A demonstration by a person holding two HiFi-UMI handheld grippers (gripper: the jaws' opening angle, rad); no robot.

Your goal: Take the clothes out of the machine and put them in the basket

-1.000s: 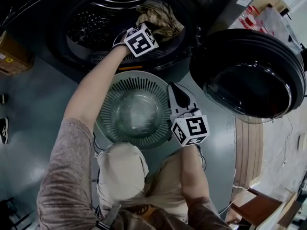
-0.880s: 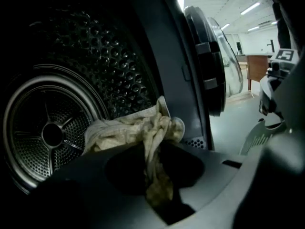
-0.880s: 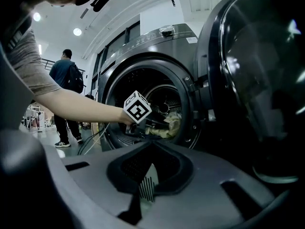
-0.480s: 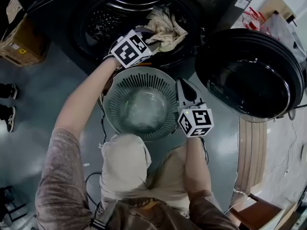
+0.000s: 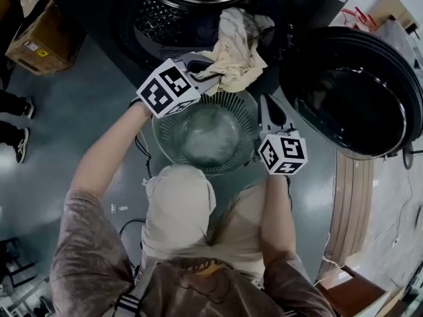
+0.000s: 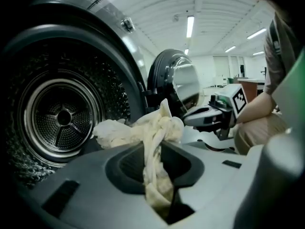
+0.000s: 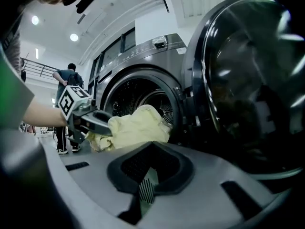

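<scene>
My left gripper [image 5: 206, 76] is shut on a cream cloth [image 5: 236, 48], which trails from the mouth of the washing machine drum [image 5: 188, 8] over the far rim of the green slatted basket [image 5: 165, 137]. In the left gripper view the twisted cloth [image 6: 155, 142] runs down between the jaws of that gripper [image 6: 153, 175]. At the basket's right rim, my right gripper [image 5: 269, 109] has its jaws nearly together on a piece of the slatted wall [image 7: 147, 185]. The right gripper view shows the left gripper [image 7: 90, 120] carrying the cloth [image 7: 136, 125] in front of the drum.
The machine's round door [image 5: 350, 91] stands open at the right, close to my right gripper. A cardboard box [image 5: 43, 38] sits on the floor at the left. A person [image 7: 66, 80] stands in the background. The person's knee [image 5: 178, 190] is just behind the basket.
My left gripper has drawn back out of the drum toward the basket, pulling the cream cloth out with it. The right gripper has stayed at the basket's rim.
</scene>
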